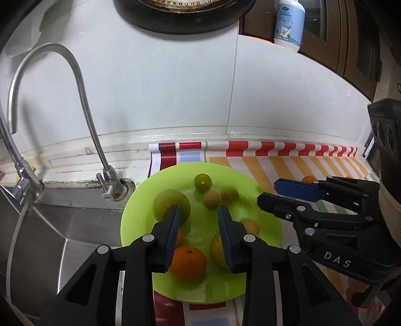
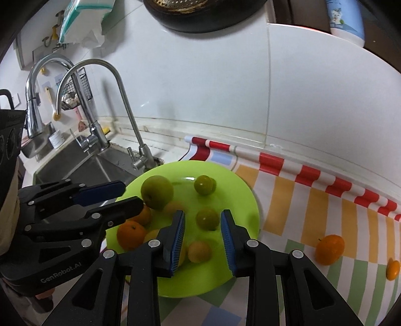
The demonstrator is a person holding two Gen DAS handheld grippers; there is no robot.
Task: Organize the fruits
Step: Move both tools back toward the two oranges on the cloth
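Observation:
A lime green plate [image 1: 200,286] [image 2: 238,190] lies on a striped mat beside the sink. It carries a large green fruit [image 1: 168,203] [image 2: 156,191], a small green fruit [image 1: 202,182] [image 2: 204,184], an orange [image 1: 188,263] [image 2: 130,234] and several pale yellow fruits. My left gripper [image 1: 199,209] [image 2: 132,193] hovers over the plate's left half, jaws apart and empty. My right gripper [image 2: 203,213] [image 1: 268,191] hangs over the plate's right half, also apart and empty, framing another green fruit [image 2: 206,219] below it. Two oranges [image 2: 329,249] [image 2: 392,269] lie on the mat to the right.
A steel sink [image 1: 62,225] with a curved faucet [image 1: 82,100] sits left of the plate. The striped mat [image 2: 300,200] runs right along the white tiled wall. A black pan [image 1: 180,17] and a white bottle [image 1: 289,25] stand higher up at the back.

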